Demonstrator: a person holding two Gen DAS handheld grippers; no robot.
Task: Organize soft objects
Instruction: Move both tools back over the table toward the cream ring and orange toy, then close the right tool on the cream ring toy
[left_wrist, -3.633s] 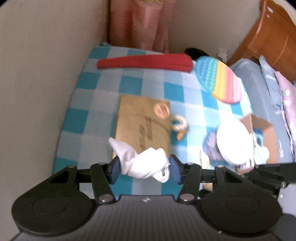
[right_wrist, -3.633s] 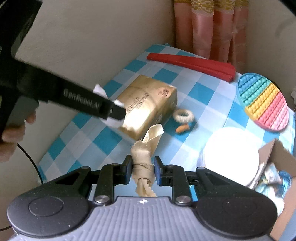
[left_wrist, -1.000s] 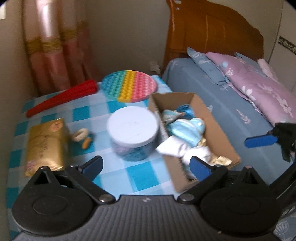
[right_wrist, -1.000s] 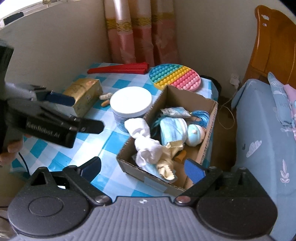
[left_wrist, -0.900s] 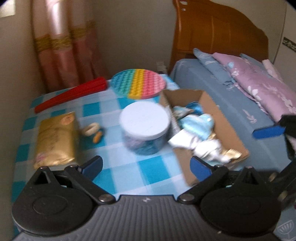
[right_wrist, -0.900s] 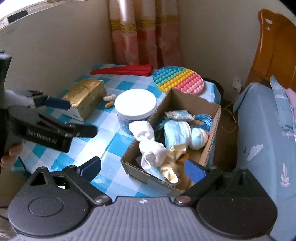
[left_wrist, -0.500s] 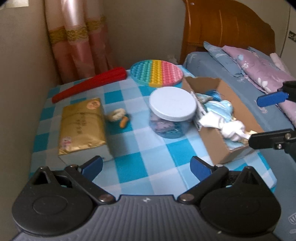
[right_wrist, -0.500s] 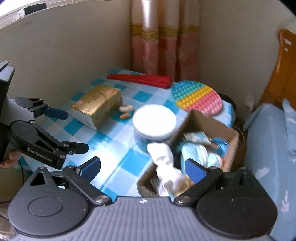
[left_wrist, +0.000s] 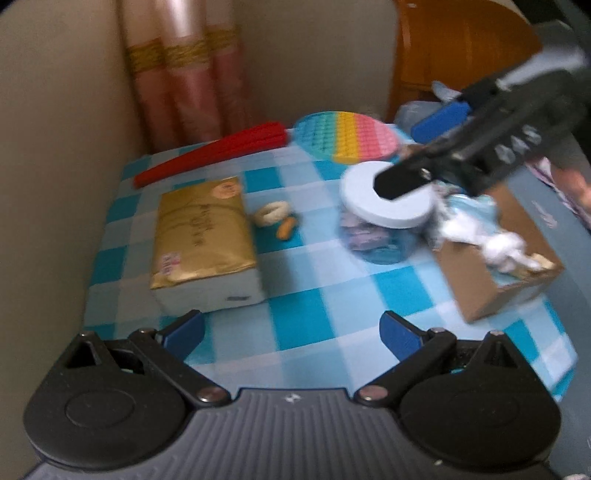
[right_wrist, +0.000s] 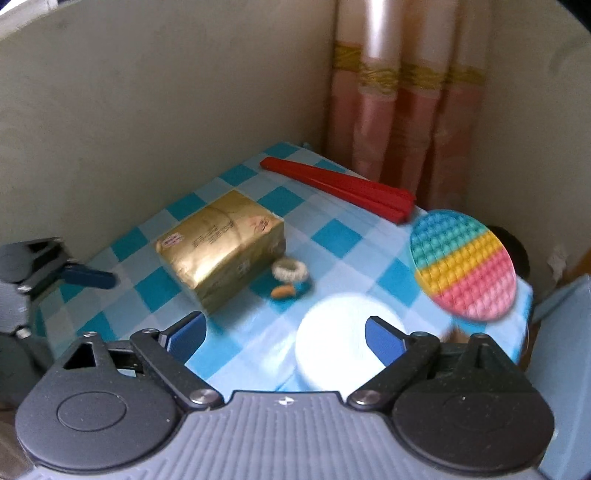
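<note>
Above checkered table (left_wrist: 332, 295), you are holding left gripper (left_wrist: 291, 332) low, level, fingers spread wide, gripping nothing. Right gripper (right_wrist: 286, 332) is hovering over white-lidded jar (right_wrist: 332, 339), likewise gaping, empty. White cloth (left_wrist: 495, 243) is lying in cardboard box (left_wrist: 491, 280) at right edge.
</note>
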